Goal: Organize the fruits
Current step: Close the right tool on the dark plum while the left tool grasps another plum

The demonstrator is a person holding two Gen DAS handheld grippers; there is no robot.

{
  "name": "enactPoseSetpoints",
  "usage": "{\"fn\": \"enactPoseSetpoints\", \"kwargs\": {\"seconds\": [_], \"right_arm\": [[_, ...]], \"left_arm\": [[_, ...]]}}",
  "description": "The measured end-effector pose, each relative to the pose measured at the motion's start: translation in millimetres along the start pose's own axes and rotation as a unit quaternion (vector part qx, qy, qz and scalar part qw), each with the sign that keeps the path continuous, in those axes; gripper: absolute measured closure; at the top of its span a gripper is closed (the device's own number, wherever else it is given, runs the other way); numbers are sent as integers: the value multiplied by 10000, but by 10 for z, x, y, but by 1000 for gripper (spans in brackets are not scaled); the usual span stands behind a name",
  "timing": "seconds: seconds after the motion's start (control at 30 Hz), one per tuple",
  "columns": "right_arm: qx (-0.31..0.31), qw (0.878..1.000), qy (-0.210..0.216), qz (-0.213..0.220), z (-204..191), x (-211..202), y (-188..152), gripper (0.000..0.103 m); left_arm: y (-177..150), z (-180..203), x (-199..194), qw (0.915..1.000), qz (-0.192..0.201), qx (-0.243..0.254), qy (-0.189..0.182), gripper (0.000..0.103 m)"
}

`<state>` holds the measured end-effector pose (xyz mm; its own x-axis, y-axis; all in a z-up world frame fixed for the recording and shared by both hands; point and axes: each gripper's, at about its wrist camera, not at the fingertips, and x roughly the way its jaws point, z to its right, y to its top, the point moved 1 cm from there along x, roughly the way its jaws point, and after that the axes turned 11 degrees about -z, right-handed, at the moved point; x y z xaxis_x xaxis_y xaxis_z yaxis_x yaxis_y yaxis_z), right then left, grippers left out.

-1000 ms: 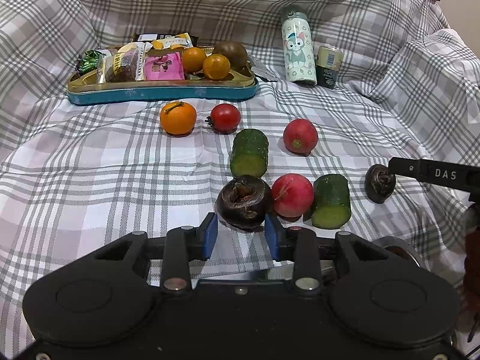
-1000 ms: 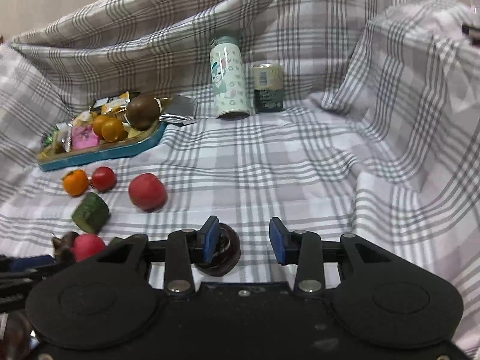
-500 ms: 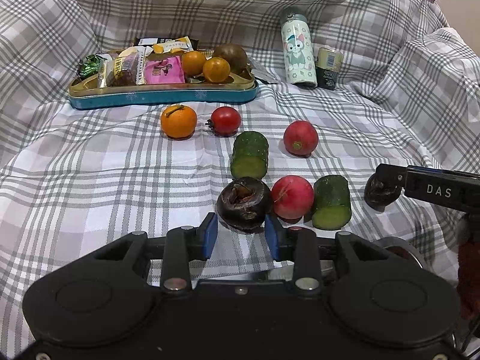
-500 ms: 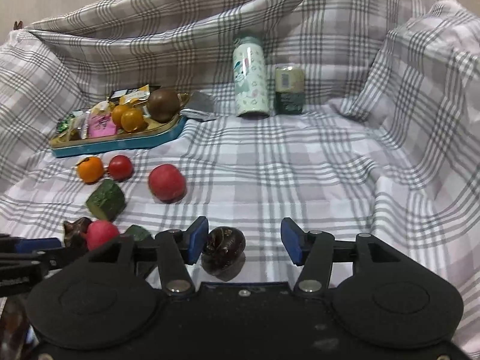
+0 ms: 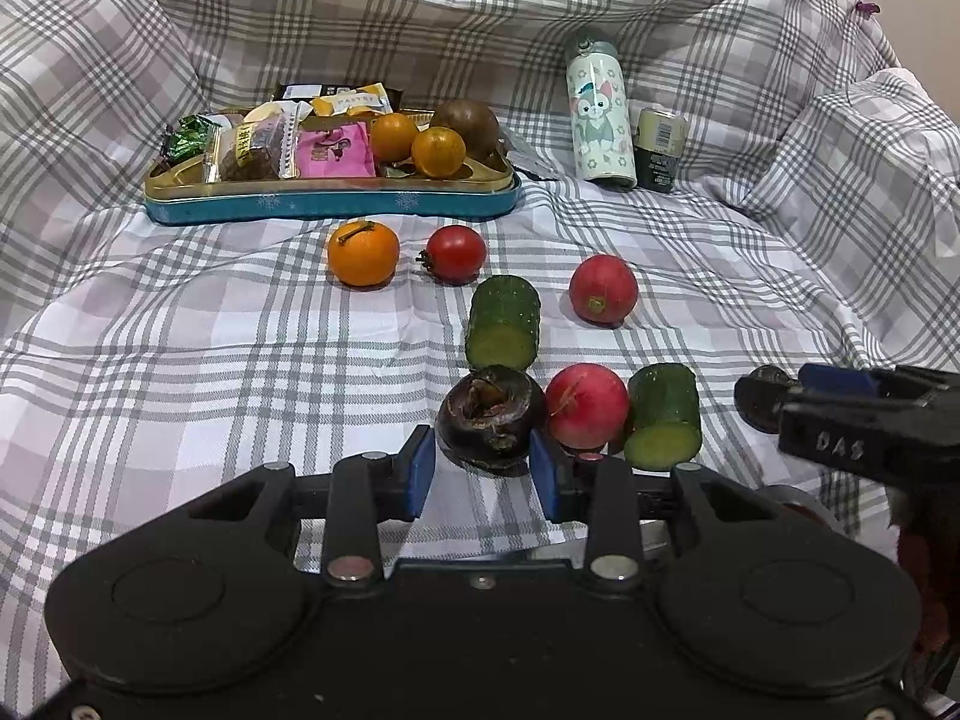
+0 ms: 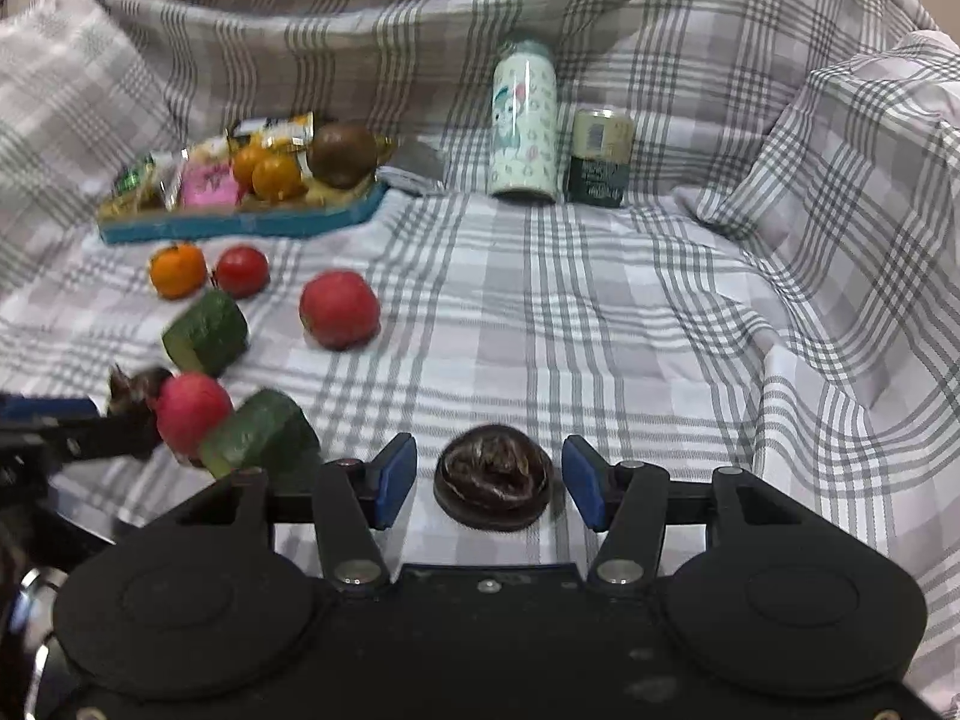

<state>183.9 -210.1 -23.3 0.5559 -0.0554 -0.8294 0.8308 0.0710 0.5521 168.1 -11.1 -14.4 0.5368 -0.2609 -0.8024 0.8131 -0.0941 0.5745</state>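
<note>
On the checked cloth, a dark brown round fruit (image 5: 491, 417) lies right at the tips of my left gripper (image 5: 481, 473), which is open with its blue pads on either side of it. A red fruit (image 5: 585, 405) and a cucumber piece (image 5: 663, 417) touch it on the right. Further back are a second cucumber piece (image 5: 503, 324), a red fruit (image 5: 603, 289), a tomato (image 5: 456, 253) and an orange (image 5: 363, 253). My right gripper (image 6: 489, 480) is open around a second dark fruit (image 6: 493, 483) lying on the cloth.
A teal tray (image 5: 330, 201) at the back left holds snack packets, two small oranges and a brown fruit. A cartoon bottle (image 5: 600, 120) and a small can (image 5: 660, 150) stand at the back right. The cloth rises in folds at the back and right.
My right gripper has opened wider and shifted so that the dark fruit lies centred between its pads. The left gripper has hardly moved.
</note>
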Motion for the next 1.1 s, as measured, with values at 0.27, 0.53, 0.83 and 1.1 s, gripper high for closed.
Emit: {"fn": "enactPoseSetpoints", "kwargs": {"seconds": [0.27, 0.53, 0.83, 1.1], "right_arm": [[31, 9998, -87, -185, 25, 96, 5, 46], [-58, 9998, -100, -146, 6, 94, -1, 47], [-90, 9998, -19, -186, 6, 81, -2, 49], [-2, 9997, 84, -247, 38, 77, 11, 49]], "left_arm": [[-6, -5, -4, 10000, -10, -41, 4, 58], [38, 3, 37, 9997, -180, -144, 70, 51], [143, 73, 86, 9990, -365, -48, 259, 49], [285, 90, 183, 9986, -371, -104, 374, 49]]}}
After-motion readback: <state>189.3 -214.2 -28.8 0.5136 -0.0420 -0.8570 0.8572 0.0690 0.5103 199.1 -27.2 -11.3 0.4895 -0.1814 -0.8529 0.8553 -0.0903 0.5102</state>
